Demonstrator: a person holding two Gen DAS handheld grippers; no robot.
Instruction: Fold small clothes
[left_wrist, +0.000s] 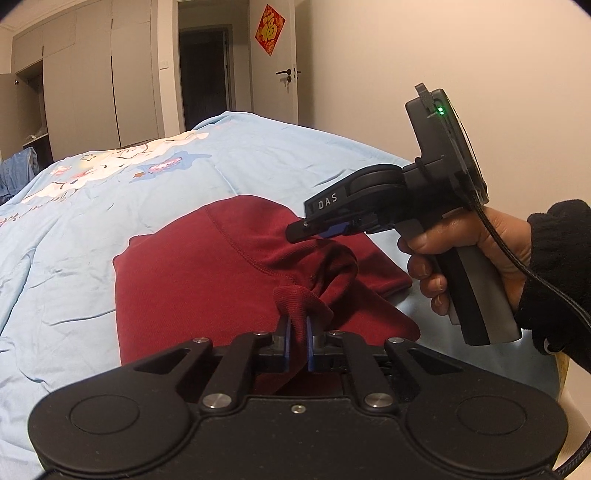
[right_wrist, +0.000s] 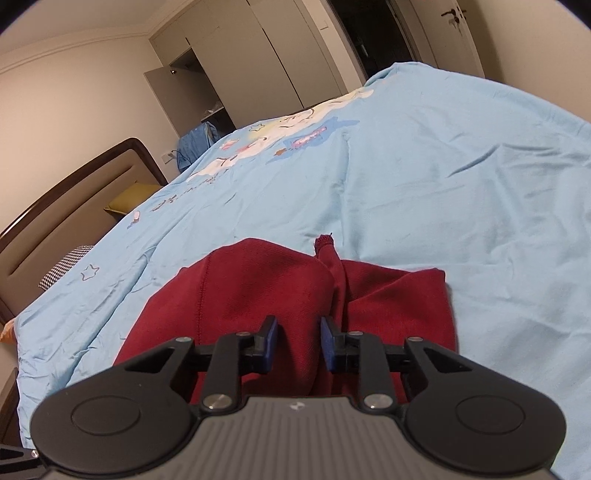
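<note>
The red garment (left_wrist: 207, 280) lay on the blue quilt (left_wrist: 110, 229), partly folded, its body flat toward 10 o'clock in the left view. The left gripper (left_wrist: 297, 343) had its fingers pressed together on a ribbed cuff (left_wrist: 301, 301) at 6 o'clock, the sleeve (left_wrist: 332, 266) drawn up in a ridge toward the right gripper (left_wrist: 295, 234) at 3 o'clock. In the right view the right gripper's (right_wrist: 298, 343) fingers stood spread over the cloth, the sleeve running between them and ending in its cuff (right_wrist: 324, 242) at 12 o'clock; whether they touched the fabric could not be told. The step in hand looked like folding a sleeve across the body. The next move probably called for the right gripper to close or pin the shoulder end while the left carried the cuff over and laid it flat without dragging the body. The only container was the open wardrobe (right_wrist: 192, 96) at 11 o'clock; its shelf held something pale, too small to name.
</note>
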